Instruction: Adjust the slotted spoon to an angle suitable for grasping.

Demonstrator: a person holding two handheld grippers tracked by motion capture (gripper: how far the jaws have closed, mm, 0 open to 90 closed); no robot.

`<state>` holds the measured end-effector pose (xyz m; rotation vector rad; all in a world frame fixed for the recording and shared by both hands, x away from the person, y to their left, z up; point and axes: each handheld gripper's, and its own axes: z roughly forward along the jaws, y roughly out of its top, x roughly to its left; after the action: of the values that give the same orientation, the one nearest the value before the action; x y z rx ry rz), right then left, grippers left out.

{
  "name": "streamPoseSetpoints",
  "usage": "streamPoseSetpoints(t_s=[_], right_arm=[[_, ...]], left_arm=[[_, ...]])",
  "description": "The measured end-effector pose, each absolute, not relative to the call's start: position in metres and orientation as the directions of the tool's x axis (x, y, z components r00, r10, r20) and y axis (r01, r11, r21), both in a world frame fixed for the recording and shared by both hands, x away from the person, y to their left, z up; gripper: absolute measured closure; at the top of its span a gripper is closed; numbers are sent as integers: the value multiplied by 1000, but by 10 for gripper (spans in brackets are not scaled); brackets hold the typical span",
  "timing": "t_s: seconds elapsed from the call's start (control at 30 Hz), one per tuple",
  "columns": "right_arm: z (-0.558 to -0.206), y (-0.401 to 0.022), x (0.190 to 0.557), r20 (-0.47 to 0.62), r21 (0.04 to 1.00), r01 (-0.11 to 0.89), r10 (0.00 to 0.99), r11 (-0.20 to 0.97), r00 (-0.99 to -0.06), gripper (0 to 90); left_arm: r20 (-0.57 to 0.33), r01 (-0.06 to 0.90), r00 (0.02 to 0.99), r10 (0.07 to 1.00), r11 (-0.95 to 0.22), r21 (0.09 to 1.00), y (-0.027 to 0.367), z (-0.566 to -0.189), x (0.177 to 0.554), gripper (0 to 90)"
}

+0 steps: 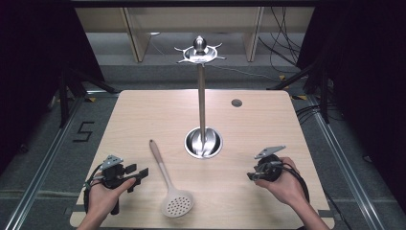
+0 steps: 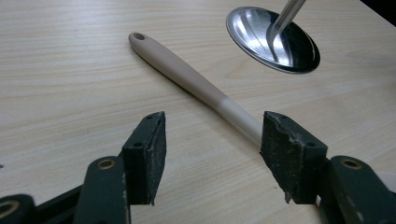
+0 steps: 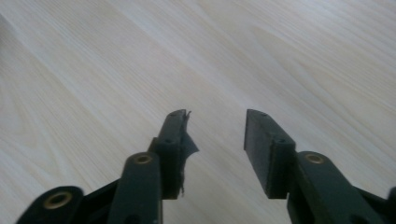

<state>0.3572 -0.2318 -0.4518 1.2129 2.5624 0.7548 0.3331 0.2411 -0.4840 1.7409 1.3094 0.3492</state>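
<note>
A beige slotted spoon [image 1: 170, 184] lies flat on the wooden table [image 1: 143, 115], its handle [image 2: 187, 77] pointing to the far left and its perforated head near the front edge. A steel stand [image 1: 202, 96] with a round dished base [image 1: 203, 143] and a hook ring on top rises at the table's middle. My left gripper [image 1: 140, 175] is held low just left of the spoon, open, with the handle passing beyond its jaws [image 2: 212, 140]. To the right of the stand's base, my right gripper [image 1: 252, 176] stays open over bare wood [image 3: 215, 126].
A small dark round hole [image 1: 236, 102] sits in the table's far right part. Shelving legs and cables lie on the floor beyond the table. Metal rails run along both sides.
</note>
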Motion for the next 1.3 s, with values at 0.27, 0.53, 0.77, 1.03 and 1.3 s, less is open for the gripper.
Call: streamPoseSetpoints(t_s=[0.27,0.53,0.77,1.03,1.3], right_arm=[[-458,-246,347,10,514,668,775,538,-632,891],[-457,-245,347,26,509,695,798,508,-602,880],[-462,-253,348,39,505,709,807,493,-590,852],[-466,-255,349,65,493,722,807,486,-587,825],[-467,-252,348,79,486,730,807,481,-585,816]], left_arm=[[-281,634,456,844,-87,768,212,-467,340,633],[-242,658,579,779,-270,703,151,-448,344,888],[-216,696,608,764,-383,607,118,-459,354,893],[-172,725,636,753,-505,468,114,-478,360,893],[-164,730,638,752,-525,437,117,-483,360,894]])
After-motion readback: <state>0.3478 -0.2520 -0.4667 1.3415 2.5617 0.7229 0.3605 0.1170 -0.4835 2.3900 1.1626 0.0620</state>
